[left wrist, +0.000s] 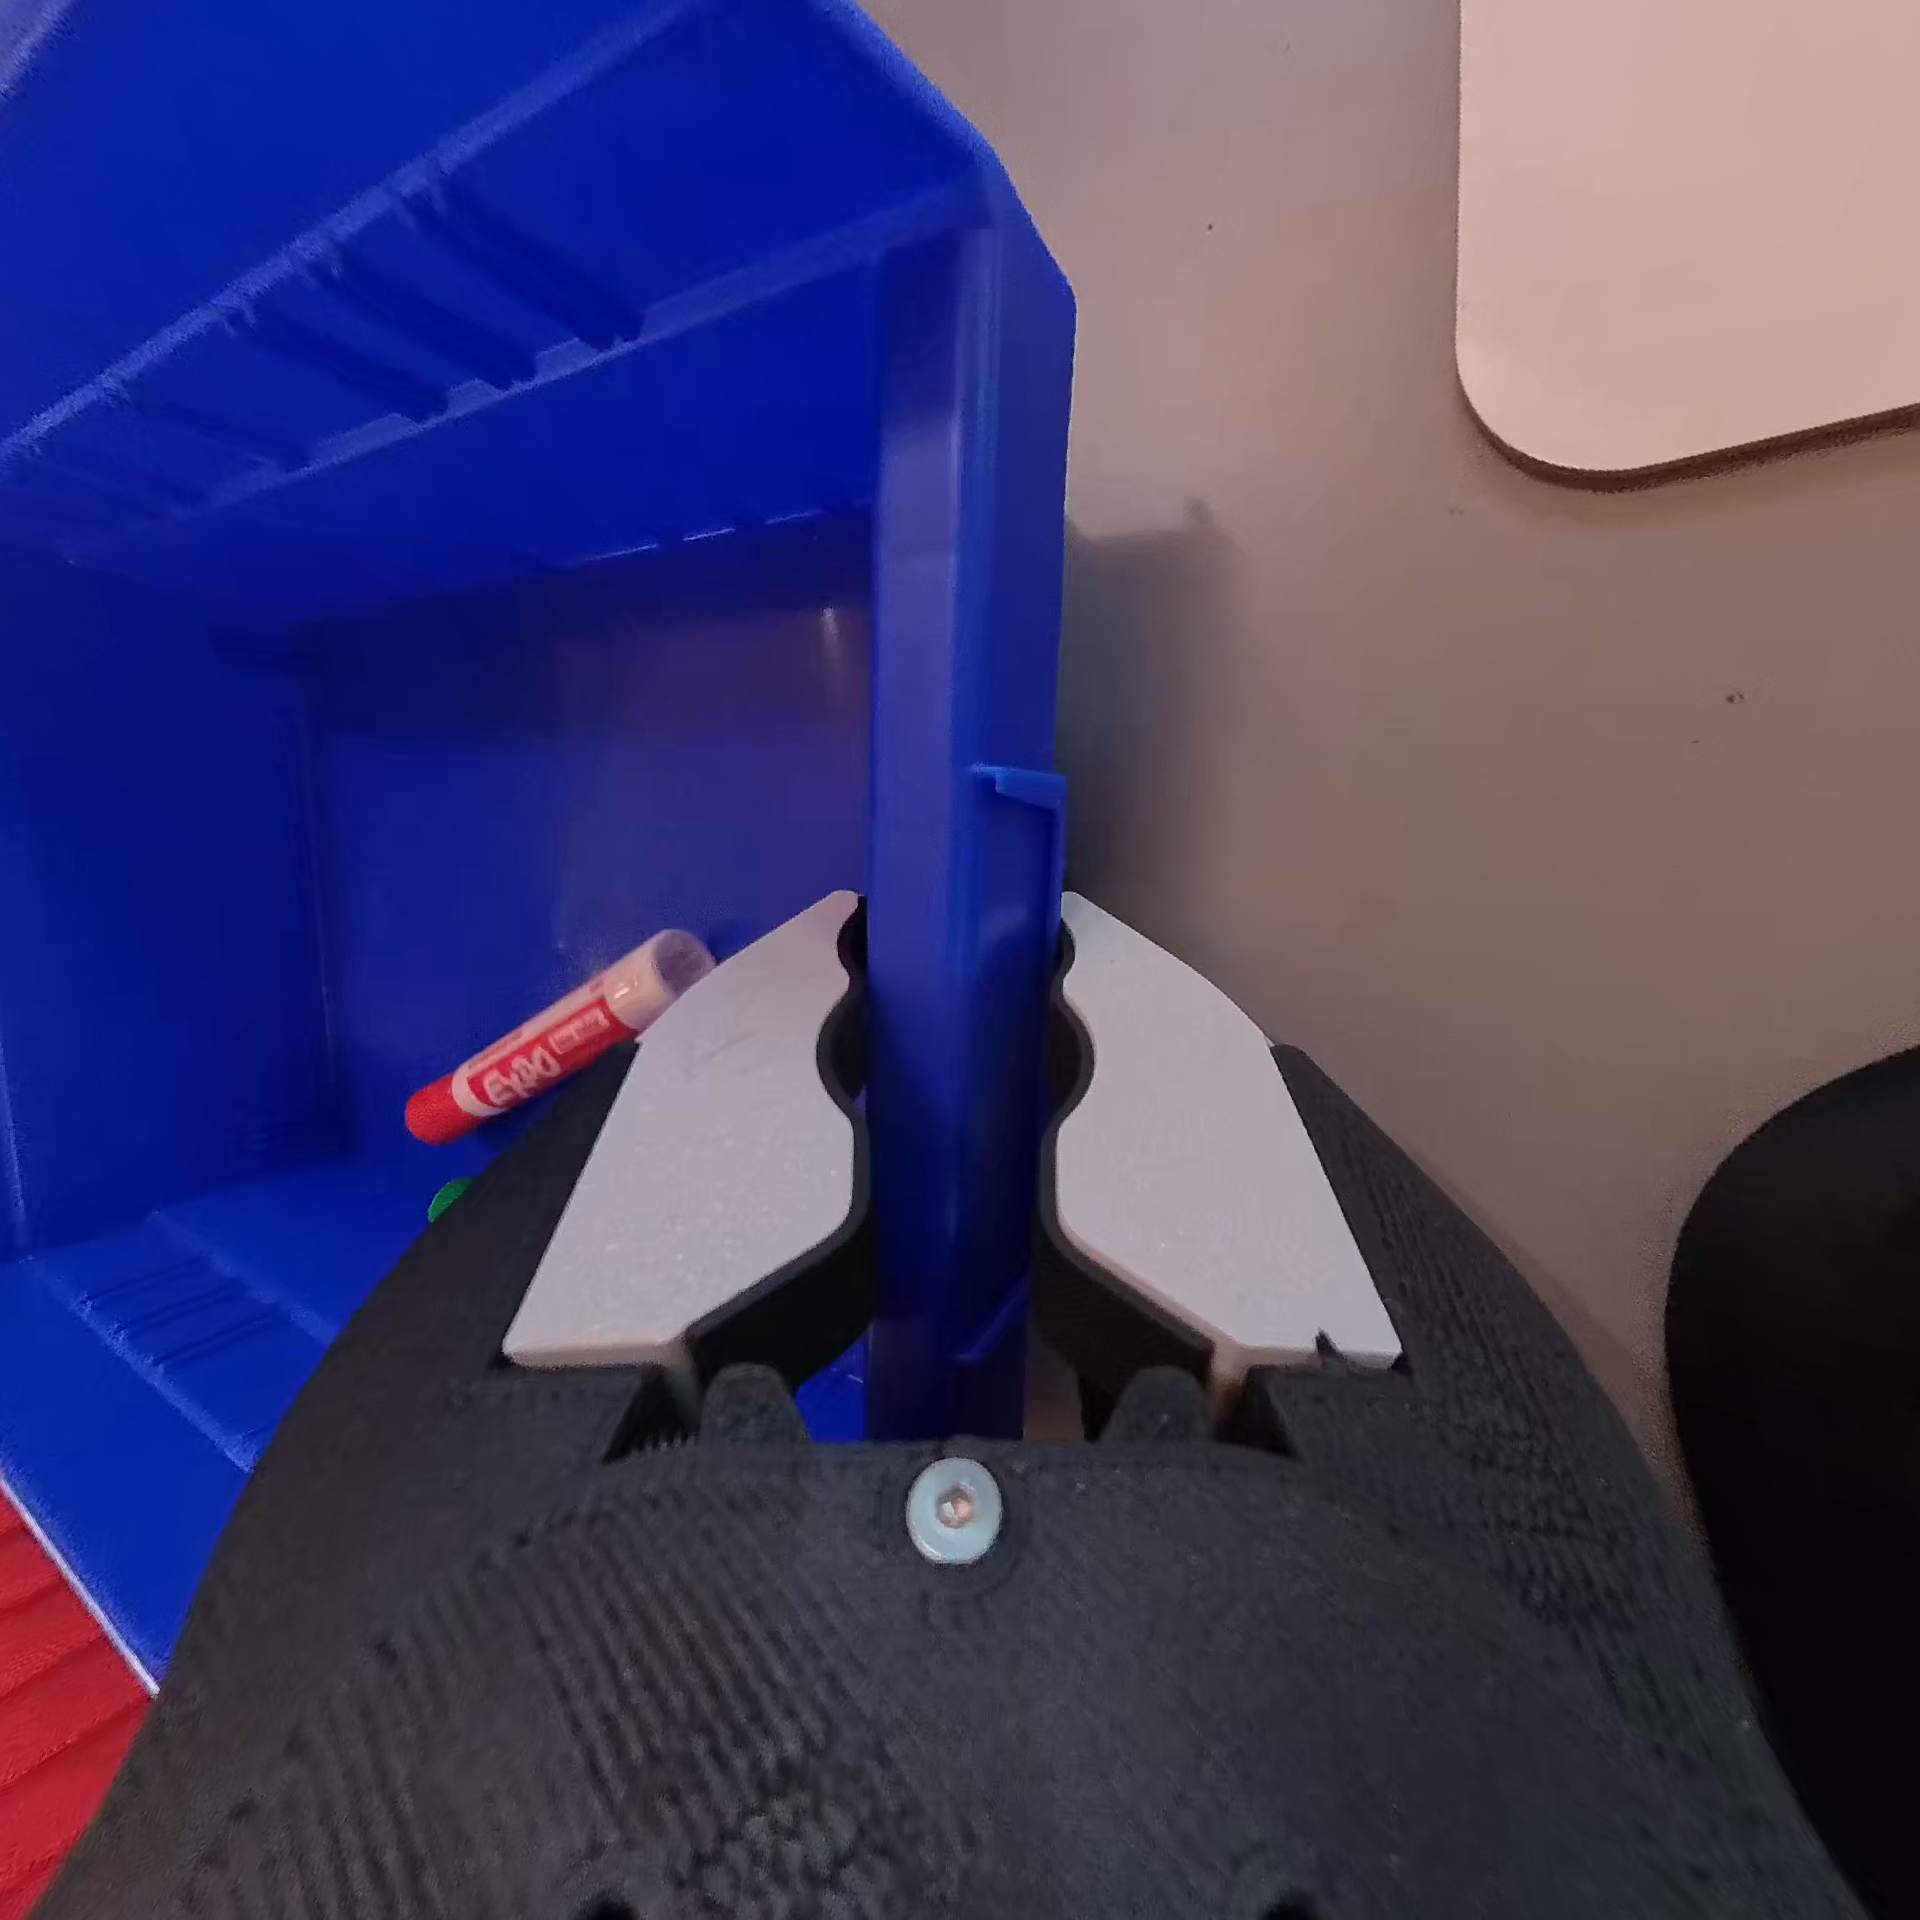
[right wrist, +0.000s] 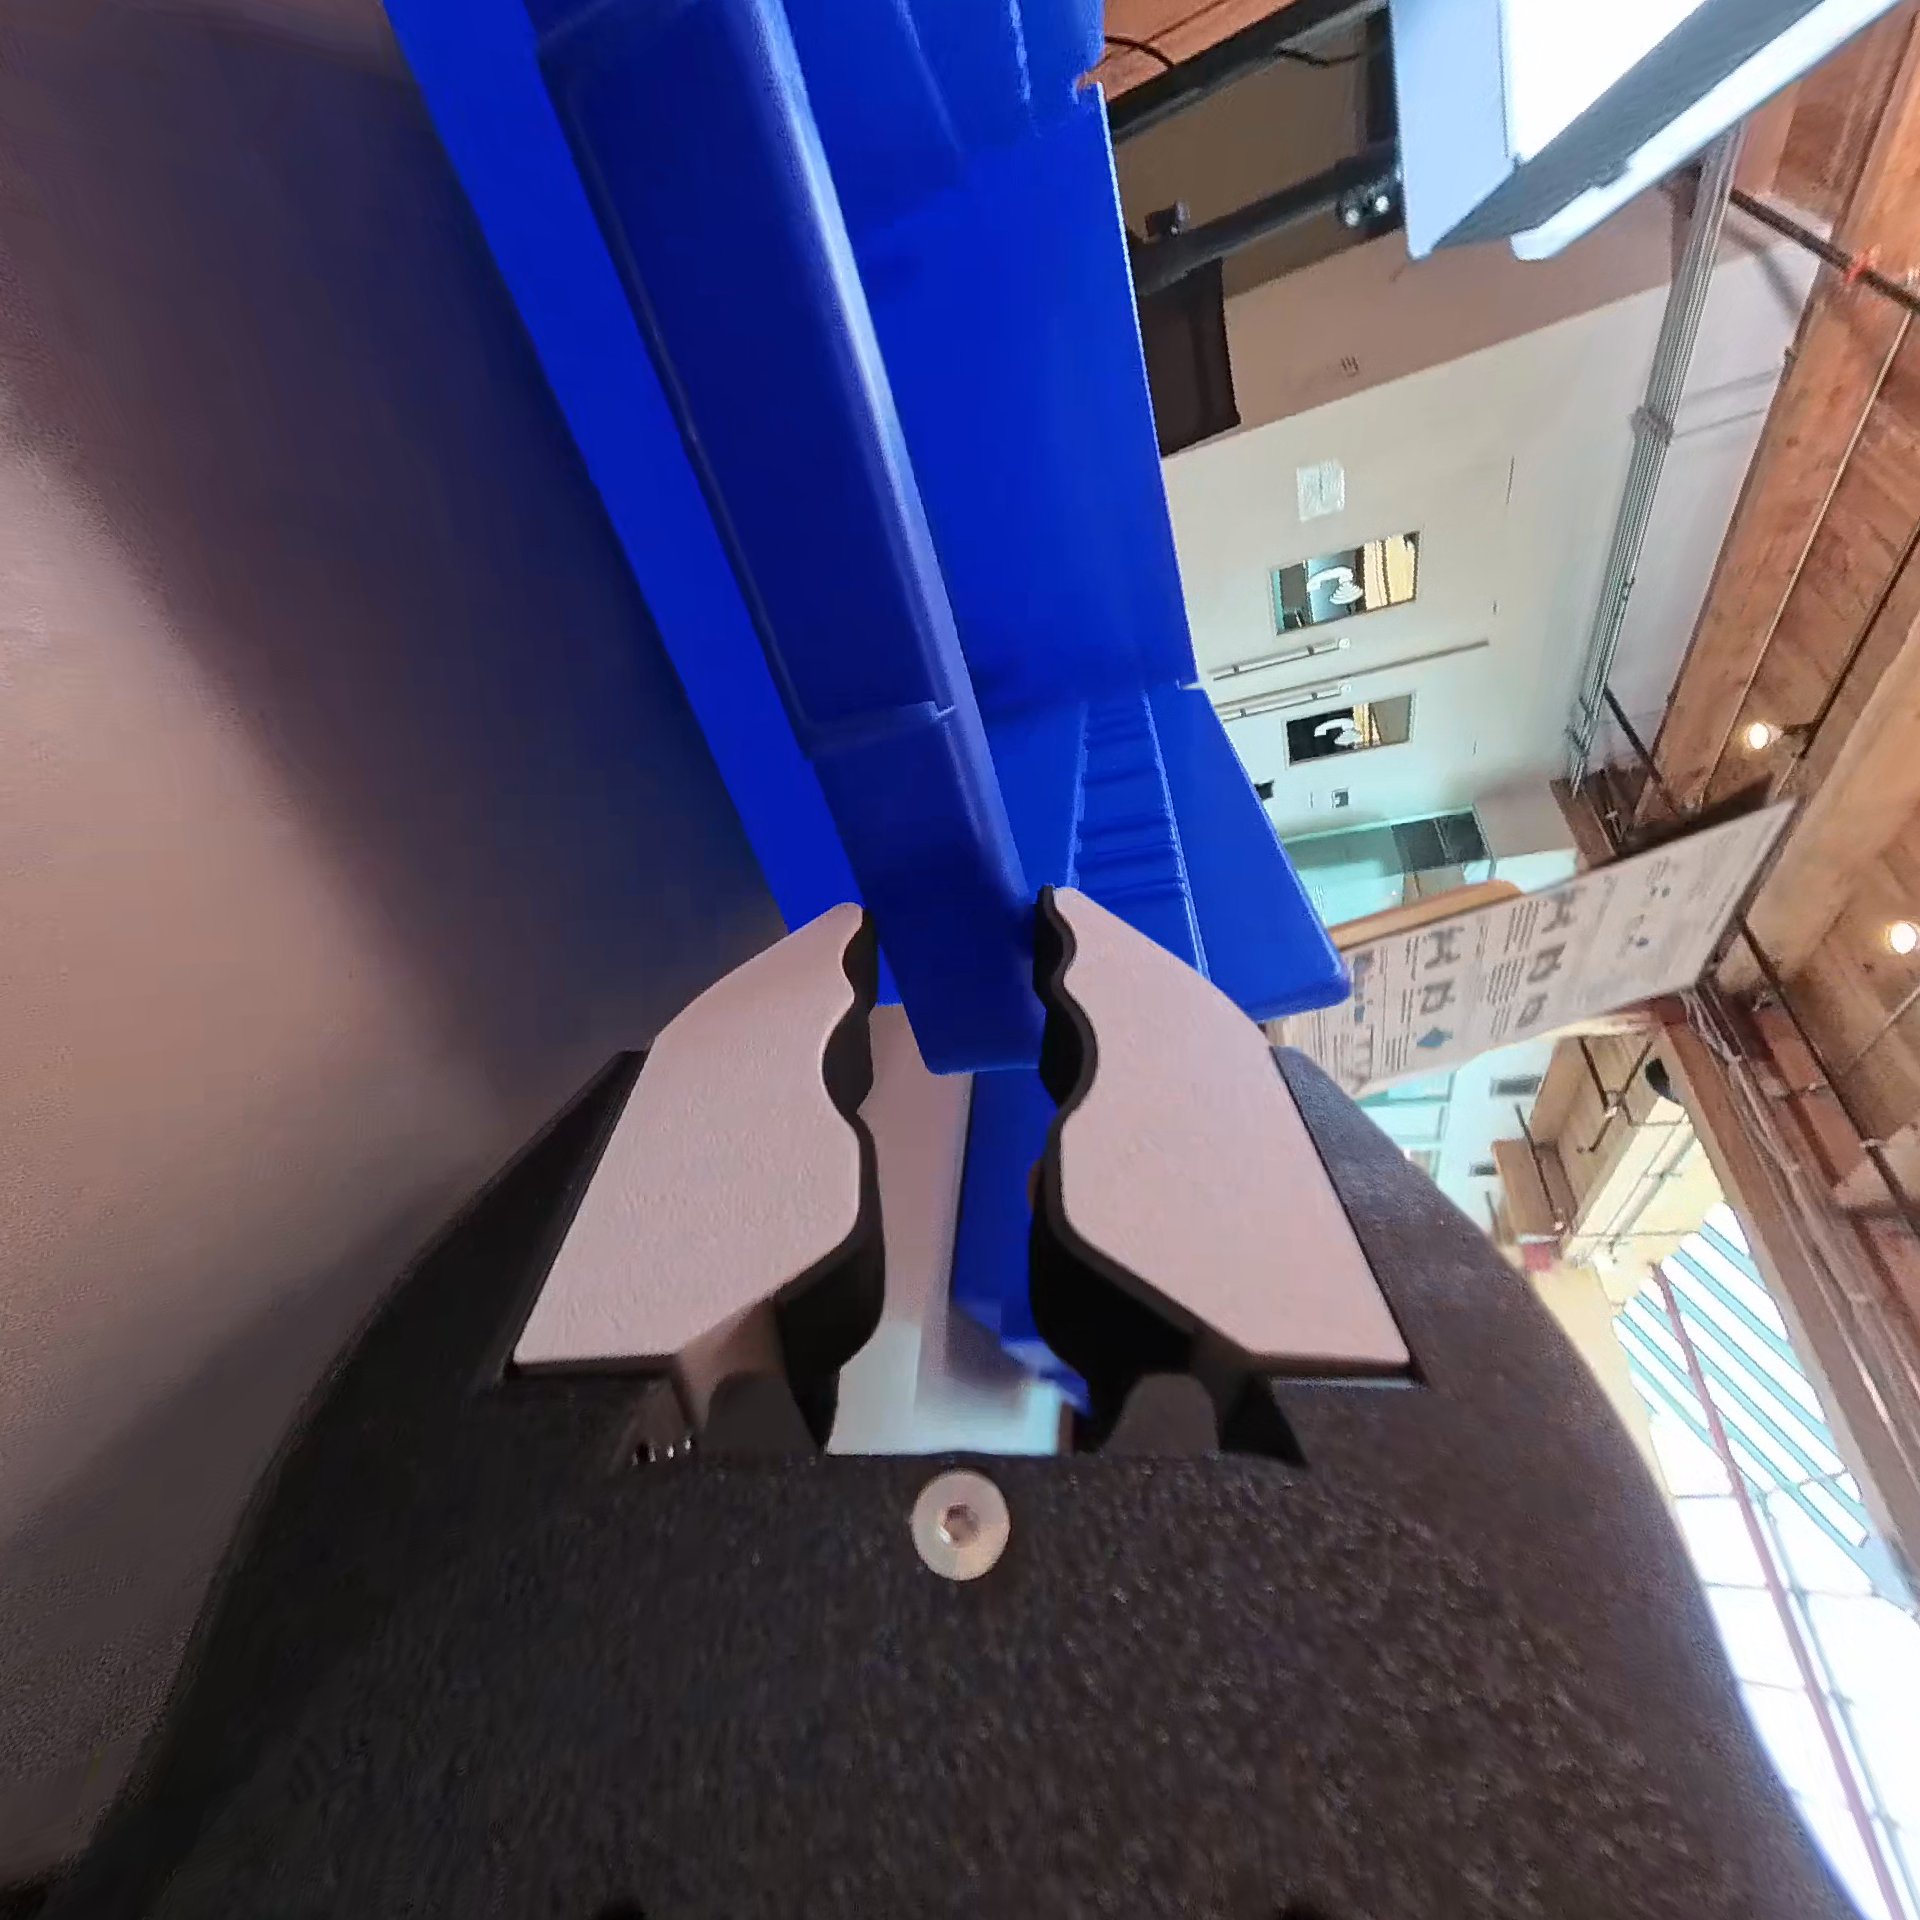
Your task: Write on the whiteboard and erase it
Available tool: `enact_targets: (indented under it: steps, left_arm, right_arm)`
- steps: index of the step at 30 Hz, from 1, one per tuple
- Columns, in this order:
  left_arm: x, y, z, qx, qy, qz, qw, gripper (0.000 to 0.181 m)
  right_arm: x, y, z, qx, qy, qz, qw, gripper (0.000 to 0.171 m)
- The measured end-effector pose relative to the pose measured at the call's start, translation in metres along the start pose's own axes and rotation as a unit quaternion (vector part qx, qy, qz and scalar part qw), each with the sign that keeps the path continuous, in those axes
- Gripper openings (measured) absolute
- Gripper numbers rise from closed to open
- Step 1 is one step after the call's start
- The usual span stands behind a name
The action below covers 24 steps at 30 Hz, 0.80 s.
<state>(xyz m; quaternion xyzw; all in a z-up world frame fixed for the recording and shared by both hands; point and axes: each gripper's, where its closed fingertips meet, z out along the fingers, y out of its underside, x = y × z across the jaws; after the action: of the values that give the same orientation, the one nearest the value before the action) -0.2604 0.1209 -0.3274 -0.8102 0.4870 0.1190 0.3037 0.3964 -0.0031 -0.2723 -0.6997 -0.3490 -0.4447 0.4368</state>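
Observation:
My left gripper [left wrist: 961, 925] is shut on the side wall of a blue plastic bin [left wrist: 966, 727], one finger inside and one outside. Inside the bin lies a red-capped marker [left wrist: 561, 1039], with a bit of something green [left wrist: 449, 1200] beside it. A white whiteboard [left wrist: 1704, 229] with rounded corners lies on the grey table at the upper right. My right gripper [right wrist: 951, 925] is shut on another edge of the blue bin [right wrist: 831, 468], seen from a steep, tilted angle. No eraser is in view.
The grey table surface [left wrist: 1403, 831] runs right of the bin. A black rounded object [left wrist: 1808, 1403] sits at the right edge. A red ribbed object [left wrist: 52, 1714] shows at the lower left. The right wrist view shows the room, wooden beams and a poster [right wrist: 1538, 956].

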Motion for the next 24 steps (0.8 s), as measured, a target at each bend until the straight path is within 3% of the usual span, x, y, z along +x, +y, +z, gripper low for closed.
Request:
enact_targets:
  steps: [6, 12, 19, 24]
  left_arm:
    - [-0.001, 0.000, 0.001, 0.000, 0.000, -0.005, 1.000, 0.031]
    - [-0.002, -0.001, 0.002, 0.000, 0.002, -0.006, 1.000, 0.031]
    - [-0.006, -0.003, 0.005, -0.001, 0.002, -0.007, 1.000, 0.031]
    - [-0.007, -0.005, 0.007, 0.003, 0.005, 0.001, 1.000, 0.031]
  right_arm:
    - [-0.009, -0.028, 0.065, 0.048, -0.030, -0.050, 0.997, 0.029]
    - [-0.025, -0.083, 0.111, 0.126, -0.067, -0.099, 0.985, 0.028]
    - [-0.042, -0.137, 0.115, 0.205, -0.101, -0.123, 0.966, 0.028]
    - [-0.047, -0.140, 0.104, 0.229, -0.113, -0.113, 0.960, 0.028]
